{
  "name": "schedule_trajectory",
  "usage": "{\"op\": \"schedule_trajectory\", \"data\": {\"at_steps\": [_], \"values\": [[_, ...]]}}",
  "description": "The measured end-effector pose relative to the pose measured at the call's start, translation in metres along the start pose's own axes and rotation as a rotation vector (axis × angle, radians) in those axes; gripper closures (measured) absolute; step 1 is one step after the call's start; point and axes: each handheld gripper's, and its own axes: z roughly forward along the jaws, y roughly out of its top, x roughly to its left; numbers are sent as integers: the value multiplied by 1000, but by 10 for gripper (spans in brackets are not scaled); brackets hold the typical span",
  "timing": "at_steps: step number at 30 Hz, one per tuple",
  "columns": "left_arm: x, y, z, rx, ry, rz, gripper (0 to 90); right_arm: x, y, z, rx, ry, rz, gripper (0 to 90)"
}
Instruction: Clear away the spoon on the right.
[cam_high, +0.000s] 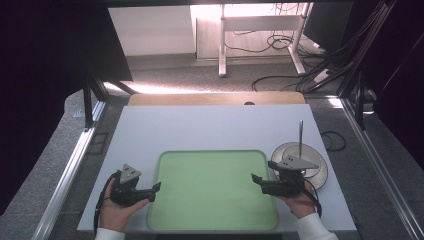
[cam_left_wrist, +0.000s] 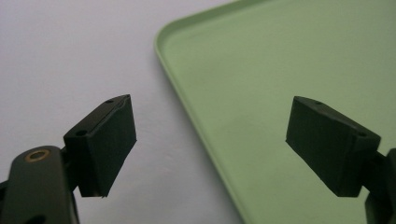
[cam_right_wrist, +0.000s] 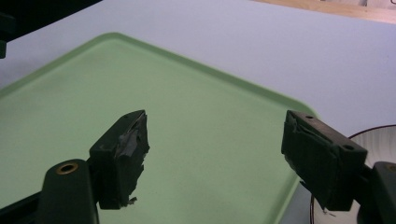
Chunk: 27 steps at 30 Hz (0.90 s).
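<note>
A light green tray (cam_high: 210, 165) lies empty on the white table (cam_high: 210, 127), near its front edge. My left gripper (cam_high: 154, 190) rests at the tray's left rim, held by a hand, jaws open with nothing between them; its own view shows the tray's (cam_left_wrist: 289, 70) corner between the two pads. My right gripper (cam_high: 259, 177) hovers at the tray's right rim, also open and empty. In the right gripper view the tray (cam_right_wrist: 187, 116) spreads under the jaws.
A white plate (cam_high: 320, 172) with a dark rim sits right of the tray, behind my right gripper, with a grey utensil handle (cam_high: 300, 135) rising from it. The plate's edge (cam_right_wrist: 373, 140) peeks in at the right. A wooden strip (cam_high: 215, 98) borders the table's far edge.
</note>
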Motion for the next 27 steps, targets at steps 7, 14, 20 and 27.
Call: {"op": "schedule_trajectory", "data": {"at_steps": [7,14,20,27], "values": [[-2,-1,-1,-13,3,27,164,-1,-2,3,13,1,-13,230],[-3,1,5,7,-39,42,150,10,0,3,8,7,3,230],[-3,-1,9,22,-51,68,151,22,0,12,45,6,-55,235],[-1,1,6,11,-41,68,163,15,3,17,47,-12,-46,238]]}}
